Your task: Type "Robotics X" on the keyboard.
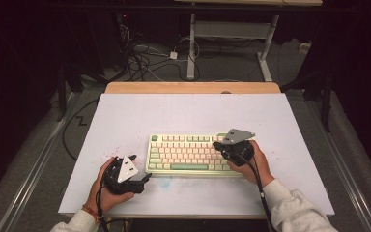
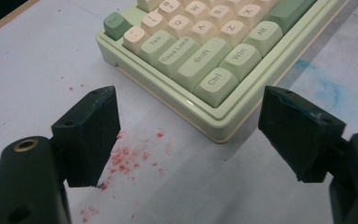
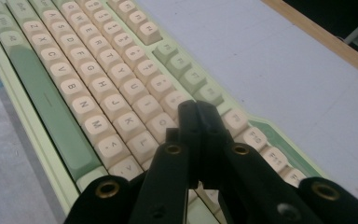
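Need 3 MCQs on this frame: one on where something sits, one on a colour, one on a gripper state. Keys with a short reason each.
1. Where does the left gripper sit relative to the keyboard?
A. Off its left end, on the person's near side
B. Over its middle rows
C. Behind its far edge

2. What colour is the keyboard's space bar?
A. Cream
B. Green
C. Black

3. How do the right gripper's jaws stand?
A. Wide apart
B. Shut on a loose keycap
C. Shut together with nothing between them

Answers:
1. A: the high view shows it on the white table beside the keyboard's left end, and the left gripper view looks at the Ctrl corner.
2. B: the long bar is green in the high view, while the letter keys are cream.
3. C: the right gripper view shows both jaws pressed together above the keys.
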`<state>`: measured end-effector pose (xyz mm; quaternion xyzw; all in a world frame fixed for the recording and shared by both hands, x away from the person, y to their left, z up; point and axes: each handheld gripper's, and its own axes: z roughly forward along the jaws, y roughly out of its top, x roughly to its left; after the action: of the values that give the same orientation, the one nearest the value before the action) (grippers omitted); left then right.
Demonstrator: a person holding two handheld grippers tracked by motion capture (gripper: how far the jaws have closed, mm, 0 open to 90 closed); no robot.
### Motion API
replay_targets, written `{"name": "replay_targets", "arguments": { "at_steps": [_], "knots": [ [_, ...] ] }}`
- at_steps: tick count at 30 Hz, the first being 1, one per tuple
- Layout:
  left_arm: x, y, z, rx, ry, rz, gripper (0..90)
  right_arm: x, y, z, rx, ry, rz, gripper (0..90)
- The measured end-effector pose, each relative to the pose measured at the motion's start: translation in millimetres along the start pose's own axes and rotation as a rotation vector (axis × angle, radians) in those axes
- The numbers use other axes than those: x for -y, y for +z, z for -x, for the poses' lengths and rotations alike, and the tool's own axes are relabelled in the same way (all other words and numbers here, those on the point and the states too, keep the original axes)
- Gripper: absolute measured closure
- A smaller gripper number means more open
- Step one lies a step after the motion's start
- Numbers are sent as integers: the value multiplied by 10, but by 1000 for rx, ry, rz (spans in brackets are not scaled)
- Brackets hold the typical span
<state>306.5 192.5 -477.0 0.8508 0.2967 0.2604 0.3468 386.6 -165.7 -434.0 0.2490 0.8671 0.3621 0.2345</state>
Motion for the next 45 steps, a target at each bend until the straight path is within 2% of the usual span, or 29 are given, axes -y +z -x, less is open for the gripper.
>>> {"name": "replay_targets", "arguments": {
  "at_steps": [11,12,14,16,19,28,33,41,42,45],
  "knots": [
    [4,-22,-10,7,5,6,193,-81,283,-106,-27,-28,-49,900],
    [6,-23,-11,7,2,8,193,-81,283,-106,-27,-28,-49,900],
    [12,-25,-25,9,-13,16,193,-58,360,-111,-33,-35,-94,900],
    [14,-26,-35,11,-20,13,193,-58,354,-103,-30,-33,-89,900],
    [13,-27,-27,10,-13,11,194,-71,278,-116,-35,-34,-59,900],
    [10,-16,-35,6,-24,4,197,-62,-111,-60,-34,4,89,888],
    [4,-10,-23,2,-15,-4,197,-2,-317,-14,-10,17,140,856],
    [0,-9,-27,0,-21,-9,205,125,-526,27,16,20,182,722],
    [0,-9,-27,0,-20,-10,205,159,-576,26,35,25,196,646],
    [-3,-12,-26,-1,-18,-12,205,213,-636,30,41,42,212,525]
  ]
}}
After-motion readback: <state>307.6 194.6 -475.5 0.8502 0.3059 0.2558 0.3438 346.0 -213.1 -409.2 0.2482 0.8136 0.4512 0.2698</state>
